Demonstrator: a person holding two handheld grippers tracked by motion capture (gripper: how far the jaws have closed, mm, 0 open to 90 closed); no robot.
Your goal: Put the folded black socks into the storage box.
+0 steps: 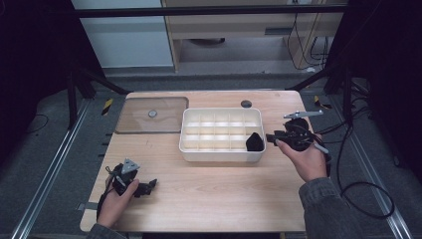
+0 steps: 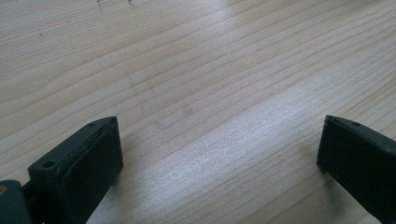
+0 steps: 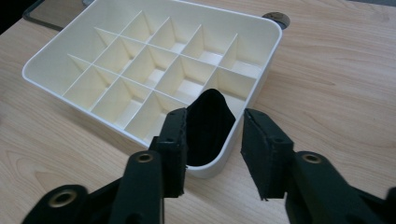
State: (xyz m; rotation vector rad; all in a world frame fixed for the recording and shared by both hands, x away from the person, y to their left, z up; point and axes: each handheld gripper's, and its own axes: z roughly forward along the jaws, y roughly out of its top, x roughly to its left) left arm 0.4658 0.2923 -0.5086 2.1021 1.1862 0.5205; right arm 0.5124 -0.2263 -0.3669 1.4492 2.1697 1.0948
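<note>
Black cloth dropped in the tray's near-right corner slot

Right gripper (image 3: 212, 154) sits just right of the white divided tray (image 1: 221, 155), jaws apart and off the black cloth (image 3: 208, 126). Left gripper (image 2: 219, 154) rests wide open over the near-left table (image 1: 209, 194), holding nothing.
</note>
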